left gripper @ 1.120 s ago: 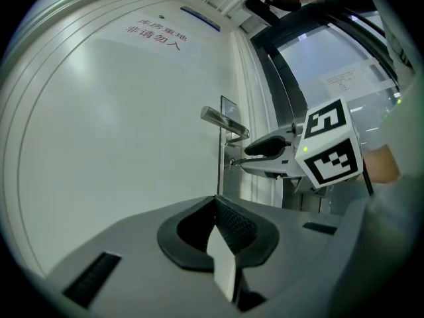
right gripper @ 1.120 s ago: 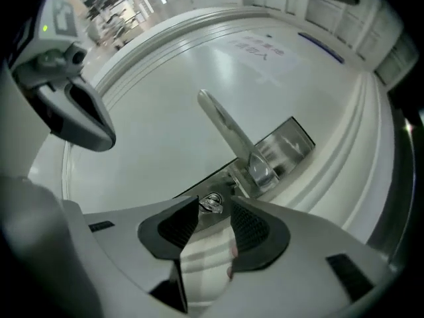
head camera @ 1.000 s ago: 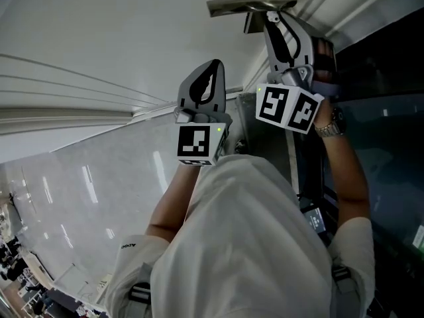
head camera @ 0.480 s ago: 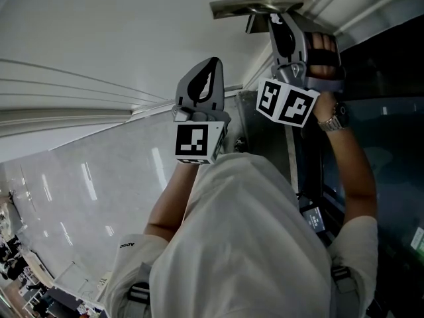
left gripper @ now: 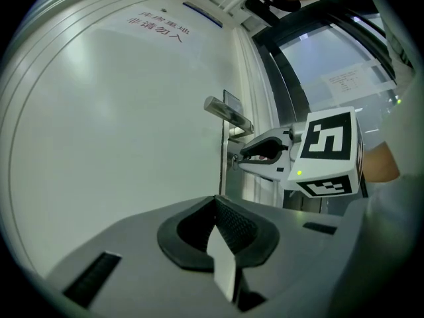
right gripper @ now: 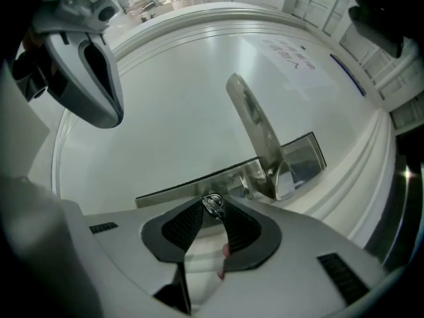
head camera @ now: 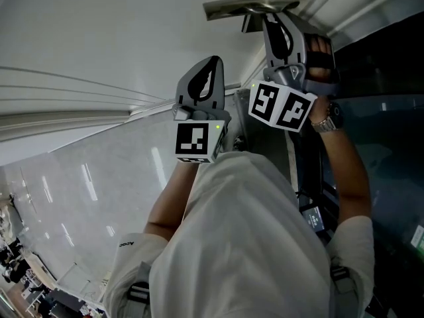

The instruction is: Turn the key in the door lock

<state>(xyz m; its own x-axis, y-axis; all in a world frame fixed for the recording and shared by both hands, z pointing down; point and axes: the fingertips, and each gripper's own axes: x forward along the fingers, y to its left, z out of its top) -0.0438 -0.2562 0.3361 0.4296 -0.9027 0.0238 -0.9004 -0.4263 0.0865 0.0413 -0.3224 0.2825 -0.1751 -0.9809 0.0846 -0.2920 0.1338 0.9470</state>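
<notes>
Right at the lock, the right gripper [right gripper: 213, 207] has its 2 jaws on the key [right gripper: 212, 204]. They have just been closing, and its own view shows the dark ribbed pads [right gripper: 179, 227] meeting the small metal key head from both sides at their tips. Only that head shows. The blade and the keyhole are covered by the jaw tips. From the head view the key cannot be seen at all, because the gripper body and its marker cube stand in front of it.

Just beyond the key, the steel lever handle [right gripper: 255, 131] juts from a shiny lock plate [right gripper: 301, 154] on the white door [left gripper: 119, 124]. The head view cuts the handle off at its top edge.

Beside it and well clear of the door, the left gripper [left gripper: 215, 201] is held level with its 2 jaws pressed together on nothing.

High on the door is a line of red print [left gripper: 156, 25], too small to read. Dark glass [head camera: 391, 144] fills the space past the person's right hand [head camera: 321, 58].
</notes>
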